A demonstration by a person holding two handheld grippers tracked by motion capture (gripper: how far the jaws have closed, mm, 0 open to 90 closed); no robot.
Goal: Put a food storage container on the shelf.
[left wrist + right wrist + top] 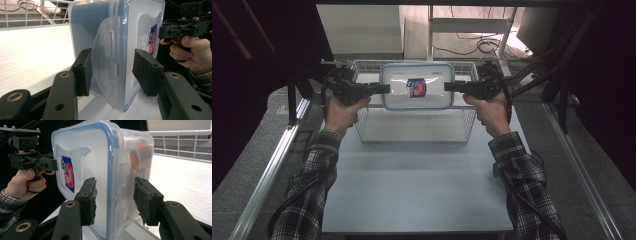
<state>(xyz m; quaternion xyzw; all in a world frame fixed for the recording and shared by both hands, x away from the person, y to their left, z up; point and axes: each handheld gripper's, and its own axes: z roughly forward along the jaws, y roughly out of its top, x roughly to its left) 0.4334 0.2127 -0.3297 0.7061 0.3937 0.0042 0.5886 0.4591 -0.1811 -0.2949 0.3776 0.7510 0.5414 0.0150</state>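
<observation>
The setting is probably a lab-style recording station rather than a home: a white work table [412,185] edged by metal rails [267,175], enclosed by black curtains [257,60], with loose cables [472,47] and a frame stand [469,25] on the floor behind.

you won't find any wording here that can be read. the one printed thing is a small red, white and blue sticker [416,87] on the lid of the clear plastic container [417,70]. from above its lettering is a blur. in the left tool view you see the sticker [153,38] edge-on, and in the right tool view the sticker [68,173] is slanted and too soft to spell out any letters, brand or number.
</observation>
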